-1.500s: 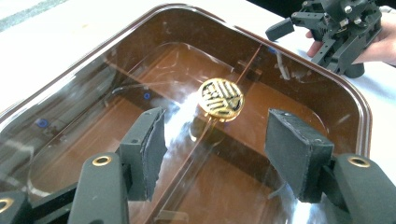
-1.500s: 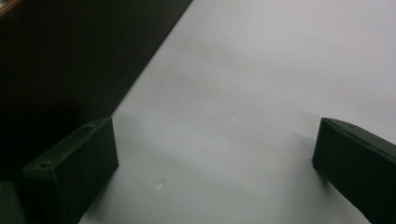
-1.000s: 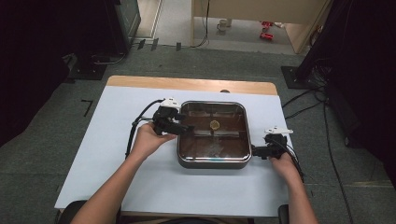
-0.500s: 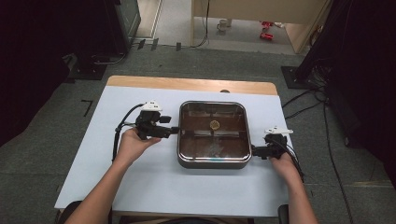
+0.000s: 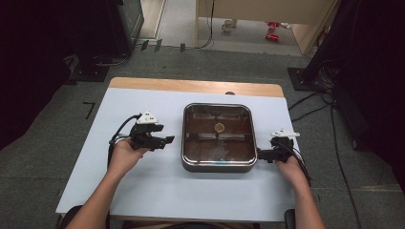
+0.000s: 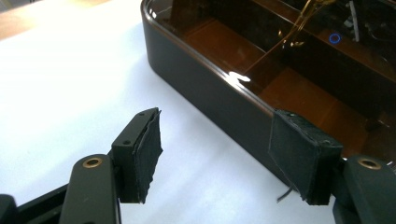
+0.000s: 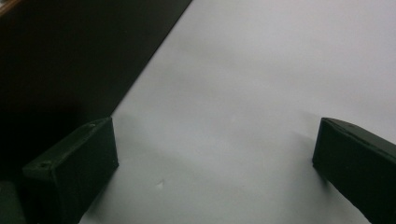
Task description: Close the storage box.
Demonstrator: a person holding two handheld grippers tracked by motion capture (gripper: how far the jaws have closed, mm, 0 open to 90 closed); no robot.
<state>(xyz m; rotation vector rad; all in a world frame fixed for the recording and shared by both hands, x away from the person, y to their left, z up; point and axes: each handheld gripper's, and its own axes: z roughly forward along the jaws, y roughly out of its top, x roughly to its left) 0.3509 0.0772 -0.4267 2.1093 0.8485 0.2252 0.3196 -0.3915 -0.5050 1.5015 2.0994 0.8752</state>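
A square dark-brown box with a glossy lid (image 5: 218,137) sits on the white table (image 5: 143,191), right of centre. Its dark side wall (image 6: 210,84) fills the upper right of the left gripper view. My left gripper (image 5: 168,140) is open, a short way left of the box, nothing between its pads (image 6: 144,151). My right gripper (image 5: 260,154) is open at the box's right side near the front corner. In the right gripper view, the box's dark wall (image 7: 70,60) lies close beside the left finger (image 7: 77,170).
A wooden strip (image 5: 191,86) runs along the table's far edge. Grey carpet surrounds the table, with black stands and cables (image 5: 325,105) at the right. The table's left half and front are bare white surface.
My left gripper has pulled back leftward from the box's left edge, opening a gap to it. The right gripper has stayed at the box's right side.
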